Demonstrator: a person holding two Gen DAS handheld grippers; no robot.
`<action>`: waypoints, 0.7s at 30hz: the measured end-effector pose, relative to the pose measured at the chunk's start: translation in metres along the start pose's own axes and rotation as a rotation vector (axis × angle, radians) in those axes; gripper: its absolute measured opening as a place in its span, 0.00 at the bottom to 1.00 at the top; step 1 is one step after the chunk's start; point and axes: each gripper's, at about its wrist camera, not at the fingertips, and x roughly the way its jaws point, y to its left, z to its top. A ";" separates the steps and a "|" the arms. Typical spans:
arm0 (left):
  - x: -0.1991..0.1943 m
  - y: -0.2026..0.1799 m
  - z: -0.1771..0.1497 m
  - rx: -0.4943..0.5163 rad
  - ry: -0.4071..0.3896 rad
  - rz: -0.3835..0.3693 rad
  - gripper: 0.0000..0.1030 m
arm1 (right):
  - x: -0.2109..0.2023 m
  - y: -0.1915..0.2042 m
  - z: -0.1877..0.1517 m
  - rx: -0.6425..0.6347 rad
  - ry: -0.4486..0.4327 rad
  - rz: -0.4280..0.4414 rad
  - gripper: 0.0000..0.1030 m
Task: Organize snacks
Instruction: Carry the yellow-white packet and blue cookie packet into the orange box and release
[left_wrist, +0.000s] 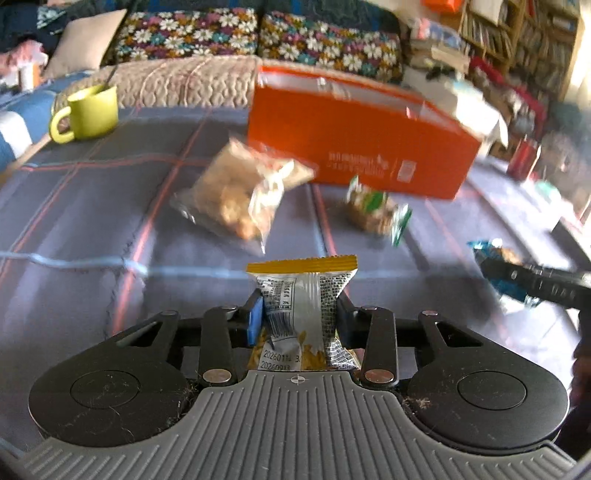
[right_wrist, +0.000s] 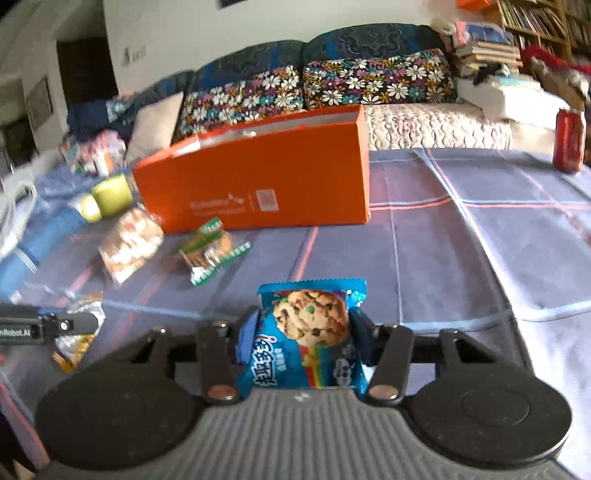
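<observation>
My left gripper (left_wrist: 300, 308) is shut on a silver packet with a yellow top edge (left_wrist: 306, 288), held just above the plaid tablecloth. My right gripper (right_wrist: 303, 332) is shut on a blue chocolate-chip cookie packet (right_wrist: 310, 325). An open orange box (left_wrist: 362, 140) (right_wrist: 258, 184) stands at the far side of the table. In front of it lie a clear bag of brown snacks (left_wrist: 240, 195) (right_wrist: 129, 243) and a green-trimmed packet (left_wrist: 375, 210) (right_wrist: 210, 251). Each wrist view shows the other gripper at its edge, with its packet.
A lime-green mug (left_wrist: 88, 114) (right_wrist: 110, 197) stands left of the box. At the table's far right corner is a red can (right_wrist: 570, 140). Behind the table runs a sofa with floral cushions (right_wrist: 376, 81), and bookshelves (left_wrist: 517, 40) fill the right.
</observation>
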 end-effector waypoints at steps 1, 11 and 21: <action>-0.004 0.002 0.006 -0.002 -0.015 -0.002 0.00 | -0.002 0.001 0.004 0.013 -0.012 0.017 0.55; 0.030 -0.005 0.145 0.039 -0.171 -0.087 0.00 | 0.020 0.029 0.139 -0.143 -0.219 0.074 0.55; 0.155 -0.008 0.203 0.058 -0.102 -0.033 0.00 | 0.157 0.003 0.177 -0.209 -0.055 0.009 0.55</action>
